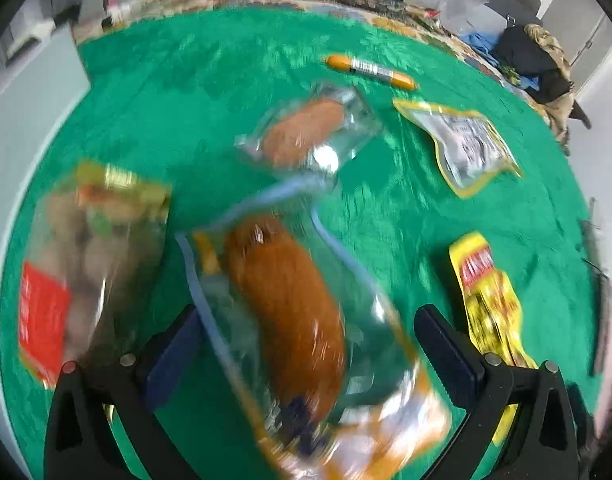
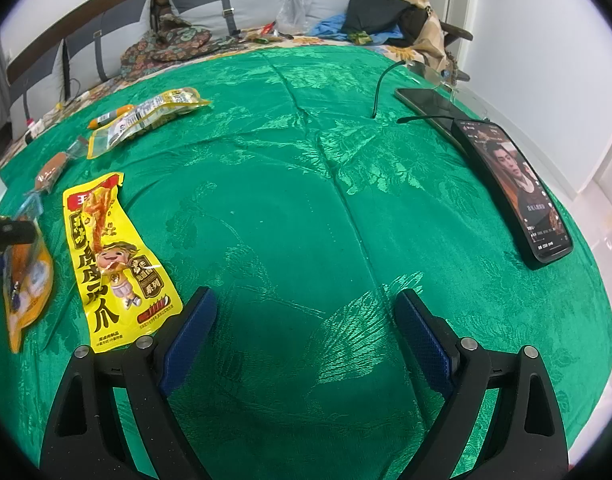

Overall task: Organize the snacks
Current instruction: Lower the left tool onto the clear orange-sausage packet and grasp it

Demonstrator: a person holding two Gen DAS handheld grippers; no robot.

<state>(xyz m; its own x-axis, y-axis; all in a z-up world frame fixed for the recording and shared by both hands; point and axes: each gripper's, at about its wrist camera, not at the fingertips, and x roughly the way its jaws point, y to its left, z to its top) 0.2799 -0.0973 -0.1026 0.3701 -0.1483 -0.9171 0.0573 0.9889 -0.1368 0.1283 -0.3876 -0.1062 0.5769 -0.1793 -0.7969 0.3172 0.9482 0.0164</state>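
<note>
Green cloth [image 2: 306,208] covered the bed where my left gripper [image 1: 306,344], jaws spread, straddled the bread packet [image 1: 289,300] beside the yellow pouch [image 1: 486,292]; squeezing its middle seemed wisest, while my right gripper [image 2: 306,328] hung open, empty.

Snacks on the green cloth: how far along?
Nothing looks grouped yet. The left gripper is open around a clear-wrapped brown bread roll; the right gripper is open, empty. The yellow chicken-feet packet, orange sausage stick and silver yellow-edged pouch lie scattered.
</note>
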